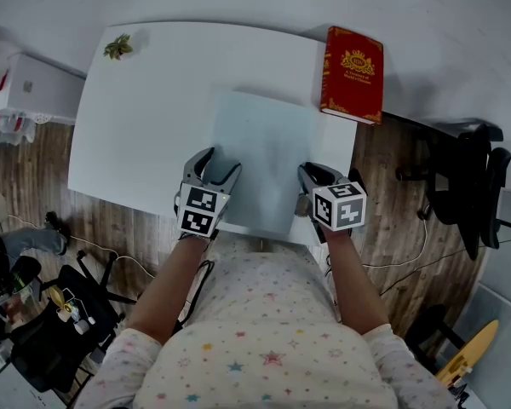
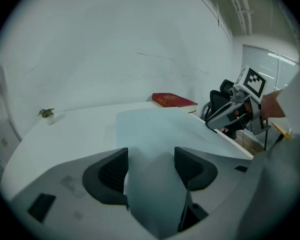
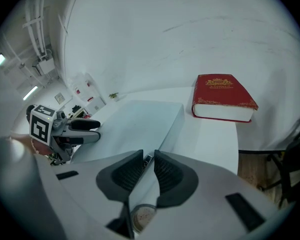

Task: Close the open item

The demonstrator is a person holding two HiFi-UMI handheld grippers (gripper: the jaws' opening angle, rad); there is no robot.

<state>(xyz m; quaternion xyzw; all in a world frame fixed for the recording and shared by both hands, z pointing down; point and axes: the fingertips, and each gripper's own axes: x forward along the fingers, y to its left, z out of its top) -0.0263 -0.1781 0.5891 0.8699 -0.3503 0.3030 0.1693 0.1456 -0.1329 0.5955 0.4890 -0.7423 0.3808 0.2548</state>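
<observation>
The laptop (image 1: pixel 260 152) is lying flat on the white bench (image 1: pixel 145 118), near the near edge and a little right of centre. Its pale lid is facing up and no screen or keys are showing. In the right gripper view its right side is reading as one thin slab, so the lid is looking down, or very nearly so. I cannot tell whether a last sliver of gap is remaining at the near edge.

The right gripper (image 1: pixel 311 177) is sitting at the laptop's near right corner. Its fingers are drawn almost together, leaving only a narrow slit, and the laptop's edge is running into that slit, so they seem to be pinching it there. The left gripper (image 1: pixel 220 162) is hovering at the near left corner with its fingers spread wide. Only the lid's surface is showing between them, and they are holding nothing.

Judging from this, the closing itself is appearing done or all but done. What is left is likely letting go at the right corner, perhaps after a last press to seat the lid, and drawing both grippers back.

A red book (image 1: pixel 352 73) is lying closed at the far right corner, just beside the laptop's far corner. A small plant (image 1: pixel 117 47) is standing at the far left, well apart.
</observation>
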